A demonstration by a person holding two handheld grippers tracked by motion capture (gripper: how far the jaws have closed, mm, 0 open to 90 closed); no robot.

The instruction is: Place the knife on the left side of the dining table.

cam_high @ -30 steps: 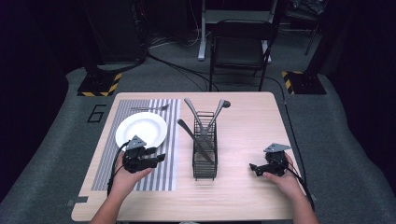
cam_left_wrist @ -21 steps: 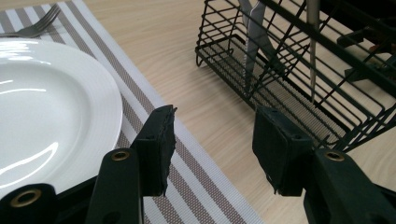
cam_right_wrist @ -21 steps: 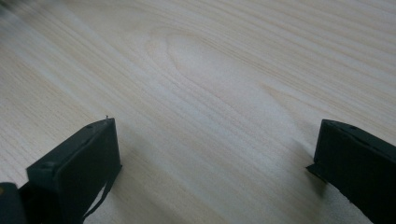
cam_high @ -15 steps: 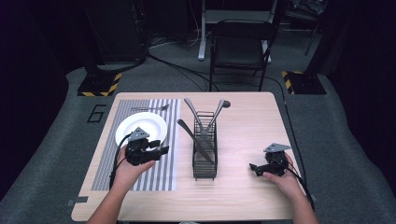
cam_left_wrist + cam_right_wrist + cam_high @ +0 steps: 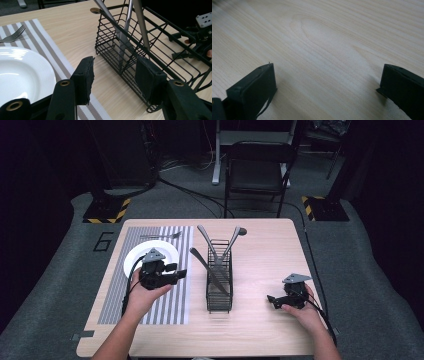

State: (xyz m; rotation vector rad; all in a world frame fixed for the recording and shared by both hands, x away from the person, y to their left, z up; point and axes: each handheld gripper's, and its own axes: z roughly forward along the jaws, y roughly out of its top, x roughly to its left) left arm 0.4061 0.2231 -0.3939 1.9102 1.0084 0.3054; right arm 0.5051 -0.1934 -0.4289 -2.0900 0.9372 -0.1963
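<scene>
The bench (image 5: pixel 260 320) carries a striped mat (image 5: pixel 165 305), a white plate (image 5: pixel 135 257) and a black wire caddy (image 5: pixel 219 285) holding leaning cutlery (image 5: pixel 207 242), just right of the mat. The left tongs (image 5: pixel 181 273) hover above the mat, half open and empty, aimed at the caddy. If they close on wire instead of a handle, the light caddy could tip or drag. The right tongs (image 5: pixel 270 298), open and empty, rest well apart, too far to steady it.
</scene>
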